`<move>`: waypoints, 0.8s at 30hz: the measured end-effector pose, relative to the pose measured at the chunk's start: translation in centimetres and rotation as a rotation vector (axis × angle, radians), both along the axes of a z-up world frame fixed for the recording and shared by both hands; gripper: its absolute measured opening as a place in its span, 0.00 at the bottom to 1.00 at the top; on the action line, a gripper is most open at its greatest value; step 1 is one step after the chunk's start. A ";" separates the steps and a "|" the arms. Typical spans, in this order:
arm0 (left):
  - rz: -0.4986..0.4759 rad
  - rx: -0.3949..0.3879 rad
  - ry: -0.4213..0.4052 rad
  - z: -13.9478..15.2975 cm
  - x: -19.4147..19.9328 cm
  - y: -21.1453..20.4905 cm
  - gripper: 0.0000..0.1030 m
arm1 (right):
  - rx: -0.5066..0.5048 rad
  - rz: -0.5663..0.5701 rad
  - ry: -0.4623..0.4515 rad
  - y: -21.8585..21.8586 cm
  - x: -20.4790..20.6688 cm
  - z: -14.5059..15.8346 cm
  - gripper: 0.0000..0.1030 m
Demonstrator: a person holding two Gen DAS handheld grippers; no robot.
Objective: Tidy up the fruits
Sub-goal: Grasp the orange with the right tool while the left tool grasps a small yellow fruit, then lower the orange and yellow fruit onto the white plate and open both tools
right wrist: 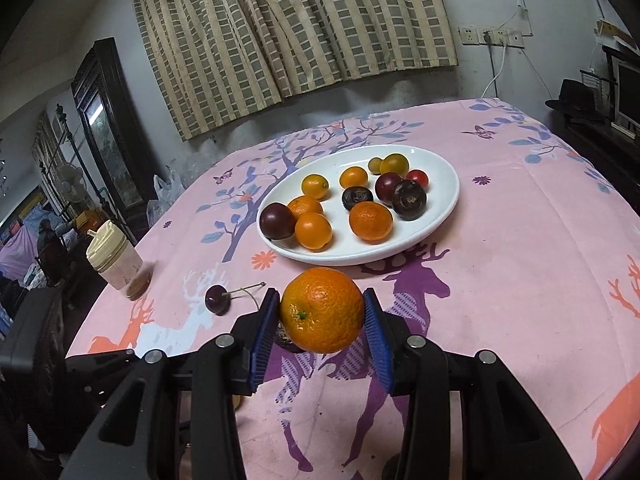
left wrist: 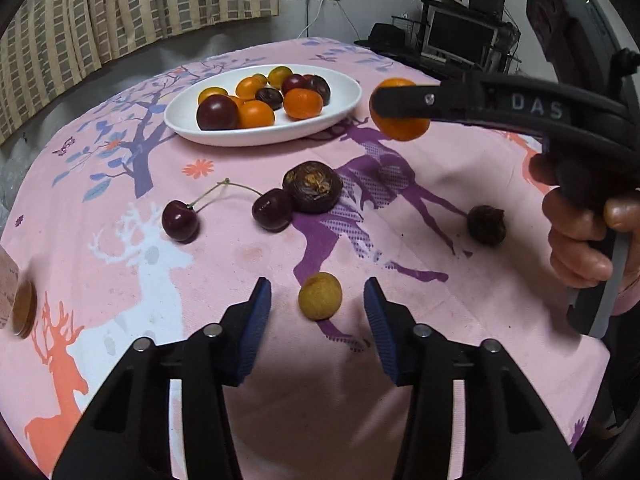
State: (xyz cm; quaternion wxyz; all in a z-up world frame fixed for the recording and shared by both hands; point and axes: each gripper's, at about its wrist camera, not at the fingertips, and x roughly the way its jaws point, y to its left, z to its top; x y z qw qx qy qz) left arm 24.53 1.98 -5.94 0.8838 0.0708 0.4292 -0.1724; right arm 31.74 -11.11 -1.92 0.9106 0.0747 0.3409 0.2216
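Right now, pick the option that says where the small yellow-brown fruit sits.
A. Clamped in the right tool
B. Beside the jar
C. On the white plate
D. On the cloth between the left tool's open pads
D: the yellow-brown fruit lies on the tablecloth between the left tool's pads, with gaps on both sides.

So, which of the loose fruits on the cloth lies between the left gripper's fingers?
The small yellow-brown round fruit. It alone lies between the left gripper's open fingers, untouched; the two cherries and two dark fruits lie beyond.
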 end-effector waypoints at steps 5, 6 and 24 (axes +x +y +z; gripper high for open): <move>0.001 0.010 0.025 -0.8 0.5 -0.1 0.36 | 0.001 0.003 -0.001 0.0 -0.1 0.1 0.42; 0.000 0.014 0.024 -0.9 0.5 -0.2 0.35 | -0.001 0.002 -0.003 0.0 -0.1 0.1 0.42; 0.059 -0.136 -0.079 4.5 3.5 2.0 0.23 | 0.061 -0.095 -0.099 -1.4 1.7 1.9 0.42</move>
